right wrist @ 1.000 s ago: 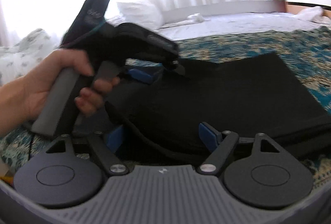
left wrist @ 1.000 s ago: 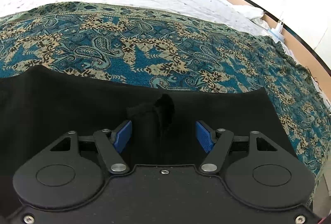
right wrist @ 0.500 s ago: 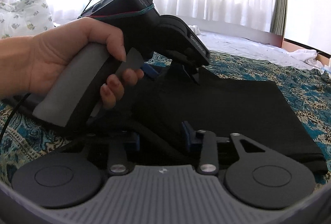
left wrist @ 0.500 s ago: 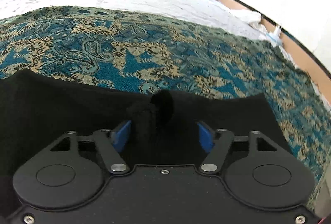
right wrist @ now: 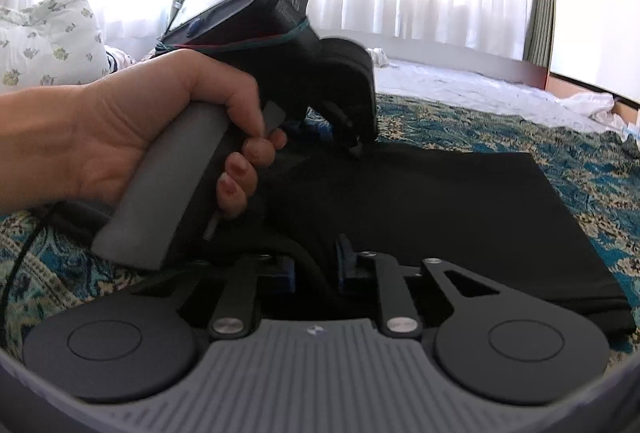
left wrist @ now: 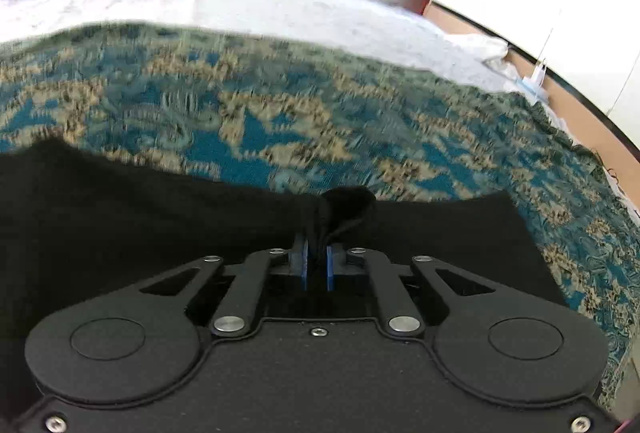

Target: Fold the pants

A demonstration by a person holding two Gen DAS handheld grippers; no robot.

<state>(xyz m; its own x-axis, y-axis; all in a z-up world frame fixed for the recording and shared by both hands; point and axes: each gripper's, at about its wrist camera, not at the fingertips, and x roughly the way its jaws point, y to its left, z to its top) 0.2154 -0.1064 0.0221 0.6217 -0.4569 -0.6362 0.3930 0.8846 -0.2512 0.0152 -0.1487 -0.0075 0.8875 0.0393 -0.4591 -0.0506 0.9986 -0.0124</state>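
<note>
On the patterned bedspread (left wrist: 248,121), your left gripper (left wrist: 316,267) and right gripper (right wrist: 314,269) have just clamped limp, light pants (right wrist: 440,217); keep gripping bunched edges.

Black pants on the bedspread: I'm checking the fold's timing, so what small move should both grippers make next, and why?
Probably lift both together and carry the edge over. The left gripper has pinched a bunch of the black pants, and the right gripper has just been closing, with a fold of cloth between its pads. The rest lies flat on the patterned bedspread.
</note>
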